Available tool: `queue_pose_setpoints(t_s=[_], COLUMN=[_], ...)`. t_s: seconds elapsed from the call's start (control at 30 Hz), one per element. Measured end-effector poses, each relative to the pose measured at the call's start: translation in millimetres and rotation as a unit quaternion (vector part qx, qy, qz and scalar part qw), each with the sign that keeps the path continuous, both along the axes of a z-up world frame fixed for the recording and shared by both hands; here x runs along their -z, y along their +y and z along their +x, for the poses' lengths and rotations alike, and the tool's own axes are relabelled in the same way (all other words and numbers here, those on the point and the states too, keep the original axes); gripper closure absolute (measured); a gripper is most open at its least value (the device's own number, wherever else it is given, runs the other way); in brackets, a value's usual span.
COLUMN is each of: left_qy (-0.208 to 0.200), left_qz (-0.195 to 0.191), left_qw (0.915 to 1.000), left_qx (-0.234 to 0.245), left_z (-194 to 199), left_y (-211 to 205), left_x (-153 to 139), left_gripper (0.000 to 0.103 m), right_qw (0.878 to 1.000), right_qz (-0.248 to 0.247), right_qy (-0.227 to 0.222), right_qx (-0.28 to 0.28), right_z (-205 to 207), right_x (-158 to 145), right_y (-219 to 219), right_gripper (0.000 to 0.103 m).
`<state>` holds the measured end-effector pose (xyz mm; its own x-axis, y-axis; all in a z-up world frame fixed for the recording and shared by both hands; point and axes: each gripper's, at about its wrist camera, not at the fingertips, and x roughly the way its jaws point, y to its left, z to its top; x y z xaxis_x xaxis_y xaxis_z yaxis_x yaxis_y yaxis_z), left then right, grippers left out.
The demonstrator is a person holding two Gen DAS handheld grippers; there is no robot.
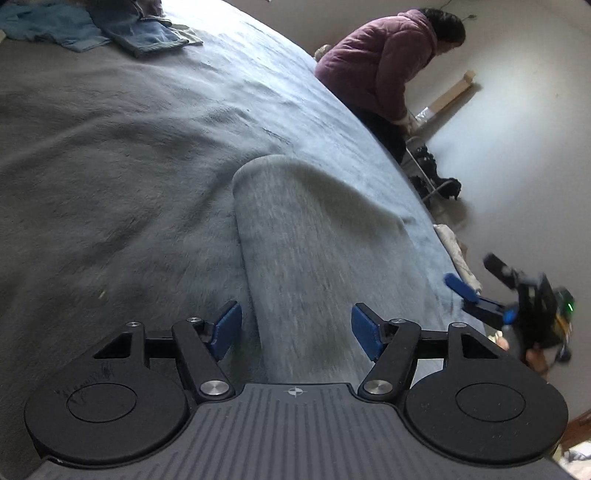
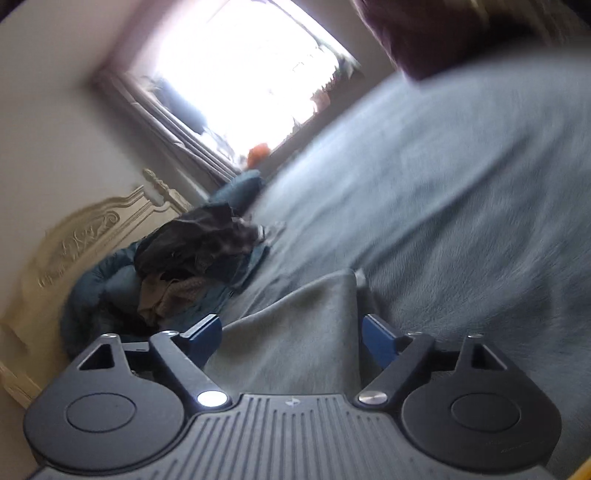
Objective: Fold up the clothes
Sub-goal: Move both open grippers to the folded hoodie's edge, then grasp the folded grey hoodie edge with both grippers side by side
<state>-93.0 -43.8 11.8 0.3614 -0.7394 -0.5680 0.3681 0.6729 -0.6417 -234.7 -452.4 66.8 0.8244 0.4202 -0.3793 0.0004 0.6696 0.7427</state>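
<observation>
- Left wrist view: the left gripper point(image 1: 295, 330) stands with its jaws apart and nothing clamped; a folded grey garment point(image 1: 306, 236) lies on the blanket point(image 1: 110, 147), running from between the blue pads up to frame centre. Blue clothes point(image 1: 110, 29) sit upper left. The right gripper point(image 1: 476, 291) shows at right edge.
- Right wrist view, blurred: the right gripper point(image 2: 291, 338) is wide open, the grey garment point(image 2: 295, 332) loose between its pads. A clothes pile point(image 2: 177, 266) lies centre left.

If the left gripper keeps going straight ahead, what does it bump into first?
Probably the grey garment lying on the bed: it sits right between and ahead of the left gripper's open jaws. Depth is hard to judge.
</observation>
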Motion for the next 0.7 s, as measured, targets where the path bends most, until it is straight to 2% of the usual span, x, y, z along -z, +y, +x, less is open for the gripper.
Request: queue_pose_setpoints(t_s=[0.07,0.13,0.27,0.33,0.4,0.57,0.7], left_qy=[0.006,0.023,0.044,0.055,0.074,0.064,0.059], left_qz=[-0.010,-0.030,-0.034,-0.041,-0.050,-0.036,-0.043], left_qw=[0.9999,0.9993,0.9983,0.9973,0.9953,0.9959,0.9959], left_qx=[-0.005,-0.001,0.016,0.027,0.039,0.054,0.054], left_z=[9,17,19,16,13,3,15], left_y=[-4,-8,-16,-17,-19,-28,-39], left_x=[3,9,18,20,24,24,27], left_gripper=[0.037,0.037,0.037,0.037,0.037,0.036,0.036], right_qw=[0.998,0.996,0.988,0.988,0.982,0.970,0.964], right_qz=[0.039,0.051,0.067,0.042,0.060,0.049,0.097], right_qy=[0.047,0.075,0.125,0.121,0.134,0.145,0.155], right_qx=[-0.012,-0.026,-0.054,-0.084,-0.117,-0.187,-0.193], right_z=[33,49,78,68,55,28,53], right_x=[16,30,55,52,57,53,60], right_y=[-8,-5,3,17,24,37,31], right_gripper=[0.016,0.016,0.015,0.015,0.015,0.015,0.013])
